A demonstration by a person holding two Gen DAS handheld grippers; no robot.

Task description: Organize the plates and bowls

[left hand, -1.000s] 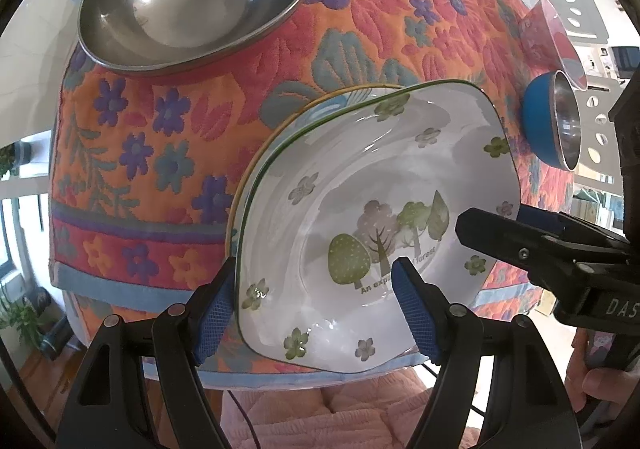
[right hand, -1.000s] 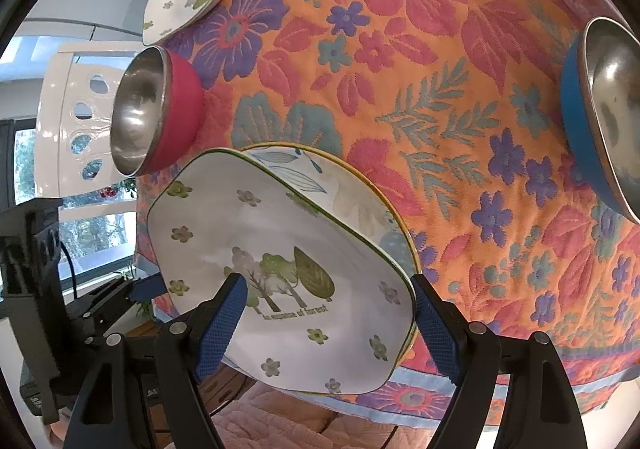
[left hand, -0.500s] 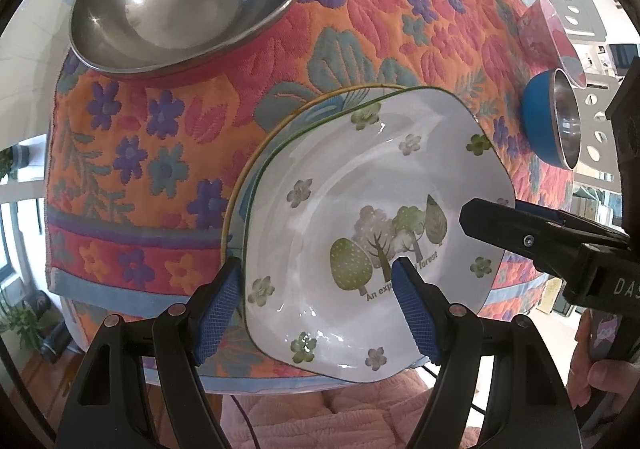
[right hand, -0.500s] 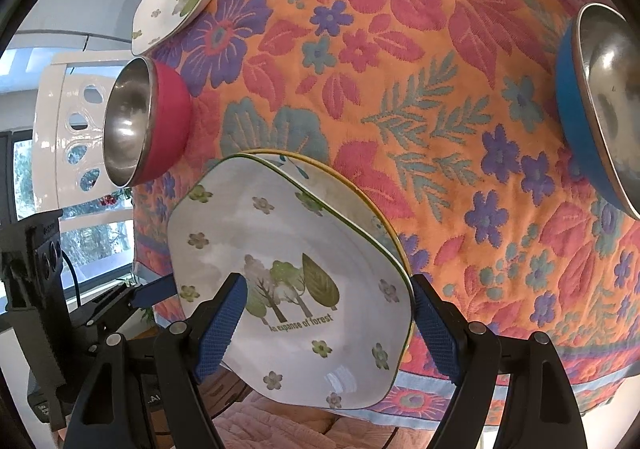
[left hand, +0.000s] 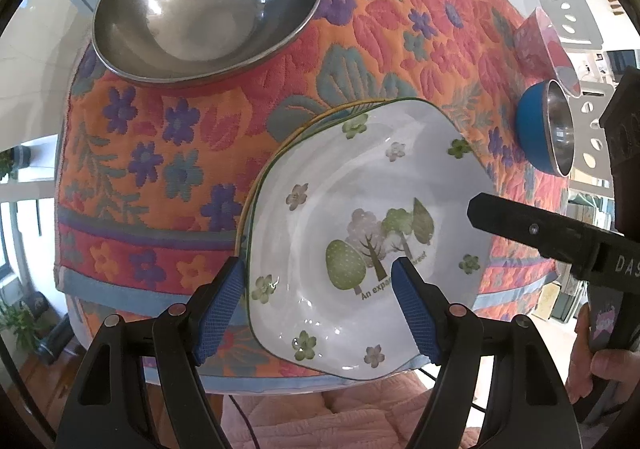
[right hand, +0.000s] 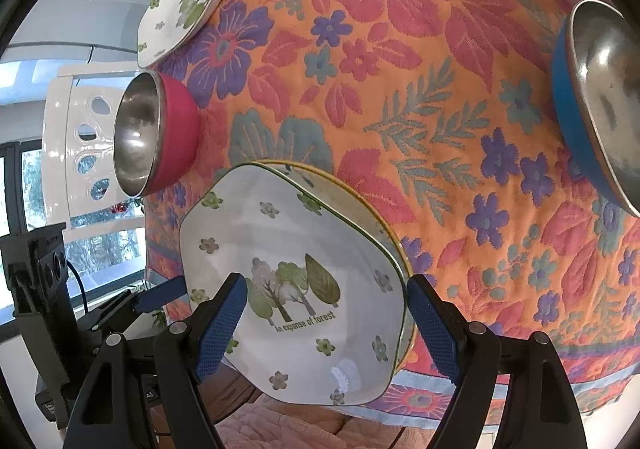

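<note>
Both views have slid sideways across the tree plate, stacked on another at the tablecloth's near edge; left gripper and right gripper jaws gape, holding nothing.

Bright daylight, strong fisheye warp

Window glare glints off the steel bowl; edges beyond it bend and blacken, while the floral tablecloth stays sharp.

Tree-print plate stacked on yellow-rimmed plate, between left gripper fingers.

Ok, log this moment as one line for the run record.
stage: stacking plates | forest plate atop yellow-rimmed plate at tablecloth edge | left gripper open | right gripper open
</note>
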